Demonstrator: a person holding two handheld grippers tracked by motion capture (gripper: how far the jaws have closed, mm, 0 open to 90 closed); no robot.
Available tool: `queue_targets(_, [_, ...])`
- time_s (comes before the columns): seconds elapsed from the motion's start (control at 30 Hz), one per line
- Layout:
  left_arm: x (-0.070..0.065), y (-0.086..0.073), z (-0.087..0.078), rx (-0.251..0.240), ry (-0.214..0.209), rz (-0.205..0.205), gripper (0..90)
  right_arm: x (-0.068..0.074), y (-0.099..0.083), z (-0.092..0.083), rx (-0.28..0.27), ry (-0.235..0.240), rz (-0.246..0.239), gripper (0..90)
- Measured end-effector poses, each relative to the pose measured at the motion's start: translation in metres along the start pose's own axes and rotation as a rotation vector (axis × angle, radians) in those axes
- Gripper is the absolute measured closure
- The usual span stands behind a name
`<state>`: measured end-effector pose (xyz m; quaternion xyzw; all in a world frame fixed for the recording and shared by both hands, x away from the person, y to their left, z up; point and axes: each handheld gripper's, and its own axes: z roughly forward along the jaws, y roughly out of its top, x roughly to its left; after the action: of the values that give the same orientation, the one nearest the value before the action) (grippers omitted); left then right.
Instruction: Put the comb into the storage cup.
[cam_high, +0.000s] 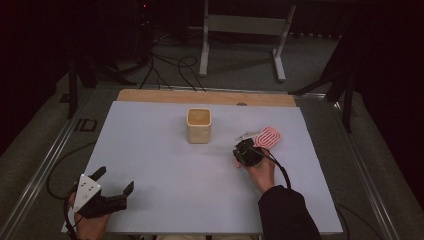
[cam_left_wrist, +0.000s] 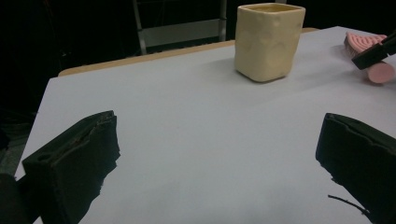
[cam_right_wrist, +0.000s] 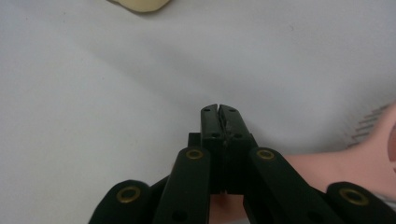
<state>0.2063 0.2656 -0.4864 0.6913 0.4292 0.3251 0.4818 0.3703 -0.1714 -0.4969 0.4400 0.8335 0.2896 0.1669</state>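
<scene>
left gripper (cam_high: 116, 182) low at near table edge, fingers wide, right gripper (cam_right_wrist: 219, 108) fingers pinched on pink brush (cam_high: 269, 136)

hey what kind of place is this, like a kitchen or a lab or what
Most likely a lab or recording studio, not a kitchen: a pale worktable ringed by dark surroundings, loose cables on the carpeted floor, a metal stand behind, and hand-held grippers working beside a cream cup.

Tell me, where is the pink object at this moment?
In the high view, the pink object lies on the white table, right of the cream cup, with its handle end between the jaws of the right gripper.
</scene>
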Motion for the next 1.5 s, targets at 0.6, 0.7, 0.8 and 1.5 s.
queue_targets(0.6, [-0.002, 0.000, 0.002, 0.009, -0.001, 0.000, 0.1, -0.021, -0.030, -0.023, 0.003, 0.002, 0.004, 89.4])
queue_targets(0.7, [-0.002, 0.000, 0.002, 0.010, 0.000, 0.002, 0.1, -0.024, -0.034, -0.027, 0.008, -0.010, -0.003, 89.4])
queue_targets(0.8, [-0.002, 0.000, 0.002, 0.011, 0.001, 0.003, 0.2, -0.027, -0.035, -0.032, -0.003, -0.016, 0.001, 89.4])
queue_targets(1.5, [-0.002, 0.000, 0.002, 0.016, 0.003, 0.005, 0.2, -0.054, -0.047, -0.048, -0.009, -0.068, 0.053, 88.1])
